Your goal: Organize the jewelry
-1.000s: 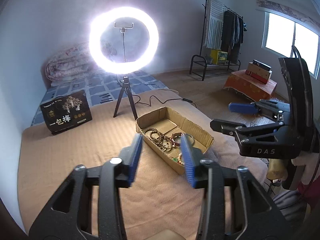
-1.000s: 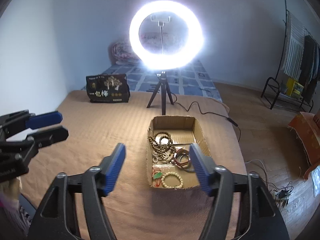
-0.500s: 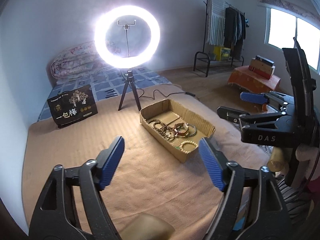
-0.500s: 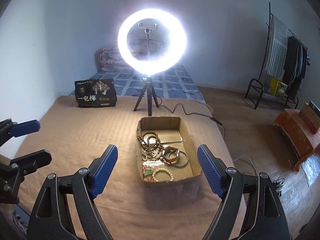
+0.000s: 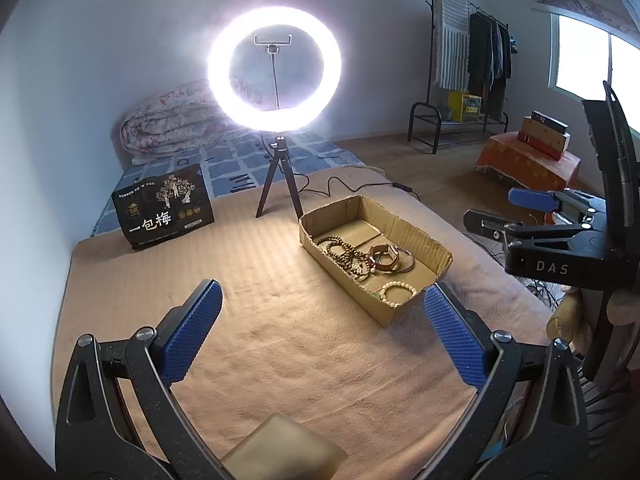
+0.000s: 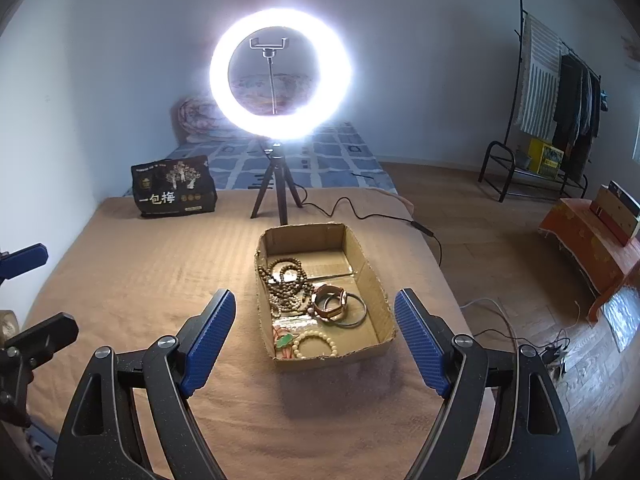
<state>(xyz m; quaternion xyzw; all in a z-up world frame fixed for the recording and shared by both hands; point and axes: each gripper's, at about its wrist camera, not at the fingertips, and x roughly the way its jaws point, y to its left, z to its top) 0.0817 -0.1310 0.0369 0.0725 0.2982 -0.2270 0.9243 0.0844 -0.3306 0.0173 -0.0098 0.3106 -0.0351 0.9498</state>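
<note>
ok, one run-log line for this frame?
stage: pre-grasp | left gripper: just opened, empty | right gripper: open, empty | jewelry: all in cardboard box | contact: none

Both your grippers have spread wider above the bed.

Your left gripper [image 5: 320, 332] has just been opening: its blue fingers [image 5: 191, 330], which stood close together a second ago, now stand far apart with nothing between them. Your right gripper [image 6: 316, 340] opened a little further early in that second, also empty. In both wrist views the cardboard box [image 6: 370, 276] of jewelry now sits higher and further from the fingertips than before.
</note>
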